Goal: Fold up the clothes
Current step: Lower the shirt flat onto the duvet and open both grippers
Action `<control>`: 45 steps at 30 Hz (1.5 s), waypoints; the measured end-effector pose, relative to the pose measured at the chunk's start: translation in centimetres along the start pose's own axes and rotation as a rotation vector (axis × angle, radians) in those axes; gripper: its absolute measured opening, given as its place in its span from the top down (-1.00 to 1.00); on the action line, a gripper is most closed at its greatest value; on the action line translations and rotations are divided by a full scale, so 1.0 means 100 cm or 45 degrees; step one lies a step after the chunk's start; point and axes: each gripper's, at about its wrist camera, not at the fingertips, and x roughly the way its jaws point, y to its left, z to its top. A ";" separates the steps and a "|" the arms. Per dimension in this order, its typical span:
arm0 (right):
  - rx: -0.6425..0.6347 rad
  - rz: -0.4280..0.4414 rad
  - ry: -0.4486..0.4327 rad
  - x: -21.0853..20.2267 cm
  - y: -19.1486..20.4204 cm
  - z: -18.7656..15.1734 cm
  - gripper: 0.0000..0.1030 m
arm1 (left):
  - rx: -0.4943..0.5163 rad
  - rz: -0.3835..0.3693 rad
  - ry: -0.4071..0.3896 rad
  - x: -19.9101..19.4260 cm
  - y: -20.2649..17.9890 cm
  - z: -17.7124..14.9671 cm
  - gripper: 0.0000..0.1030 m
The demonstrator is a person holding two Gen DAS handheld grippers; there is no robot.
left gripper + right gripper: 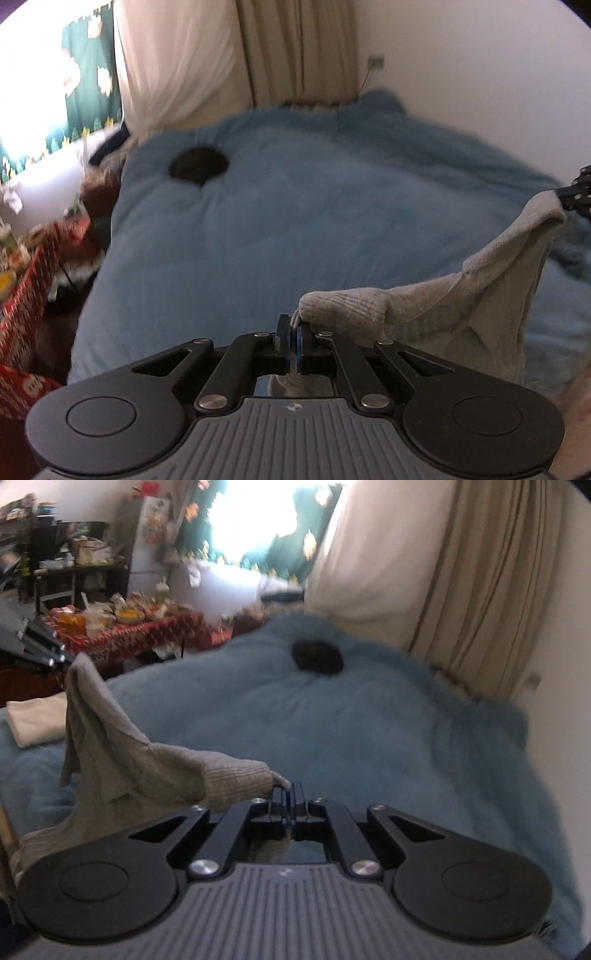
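A grey knitted garment (461, 306) hangs stretched between my two grippers above a blue fleece blanket (277, 221) on a bed. In the left wrist view my left gripper (294, 325) is shut on the garment's ribbed cuff, and the cloth runs up to the right to the other gripper's black fingers (576, 192). From the right wrist camera my right gripper (290, 794) is shut on another ribbed edge of the garment (147, 771), which rises to the left gripper's fingertips (51, 653) at the left edge.
A dark round object (197, 168) lies on the far part of the blanket (369, 731). A folded cream cloth (35, 720) rests on the bed's left side. Beyond the bed stand a cluttered table with a red patterned cover (129, 631), beige curtains (480, 583) and a white wall.
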 end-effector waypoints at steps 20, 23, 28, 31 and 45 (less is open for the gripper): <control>0.199 -0.097 0.312 0.433 -0.089 -0.018 0.97 | -0.153 0.117 0.280 0.248 0.057 0.039 0.95; 0.189 -0.129 0.345 0.475 -0.098 -0.012 0.97 | -0.161 0.161 0.312 0.275 0.062 0.045 0.95; 0.169 -0.166 0.427 0.544 -0.100 -0.010 0.97 | -0.244 0.190 0.376 0.319 0.076 0.049 0.95; 0.200 -0.147 0.493 0.565 -0.099 -0.015 0.93 | -0.280 0.180 0.428 0.339 0.078 0.046 0.93; 0.337 -0.051 0.491 0.528 -0.126 -0.029 0.40 | -0.257 0.108 0.410 0.285 0.102 0.036 0.10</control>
